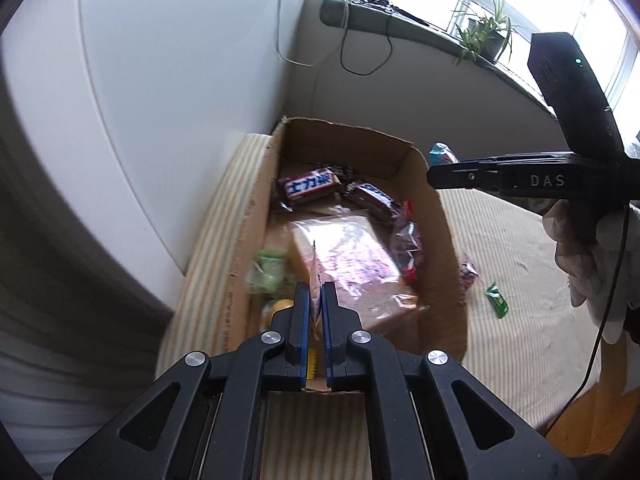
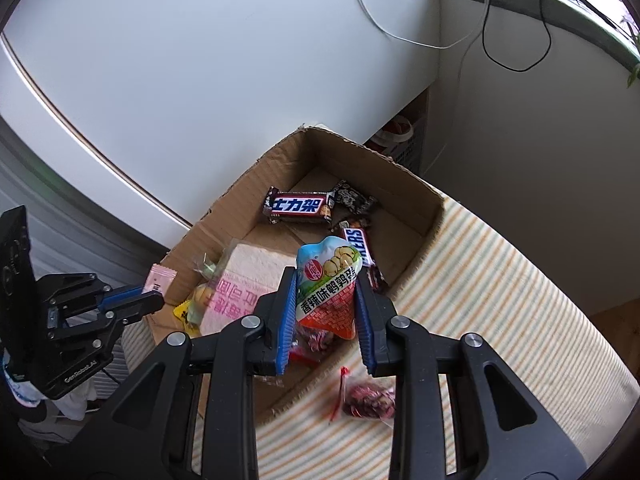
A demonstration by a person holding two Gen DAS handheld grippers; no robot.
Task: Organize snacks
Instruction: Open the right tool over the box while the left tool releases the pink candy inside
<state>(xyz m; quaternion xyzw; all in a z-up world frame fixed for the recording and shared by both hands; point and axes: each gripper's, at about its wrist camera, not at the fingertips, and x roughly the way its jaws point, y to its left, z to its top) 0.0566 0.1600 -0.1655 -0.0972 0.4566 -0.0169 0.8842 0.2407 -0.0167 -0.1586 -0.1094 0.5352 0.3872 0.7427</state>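
An open cardboard box (image 1: 344, 144) (image 2: 360, 160) stands on a striped cloth. It holds Snickers bars (image 1: 310, 188) (image 2: 298, 206), a clear pink-printed pack (image 1: 348, 260) (image 2: 244, 280), green candies (image 1: 268, 272) and a red candy (image 1: 408, 244). My left gripper (image 1: 316, 296) (image 2: 148, 300) is shut on a thin pink sachet (image 1: 315, 280) (image 2: 158, 278) above the box's near edge. My right gripper (image 2: 326, 280) (image 1: 434, 176) is shut on a blue-and-red quail egg packet (image 2: 330, 292) above the box.
Loose on the cloth beside the box lie a green wrapper (image 1: 497, 300), a red candy (image 2: 368, 398) (image 1: 468, 272) and a blue packet (image 1: 442, 154). A white appliance (image 2: 200, 60) stands behind the box. A windowsill with plants (image 1: 484, 36) and cables runs along the back.
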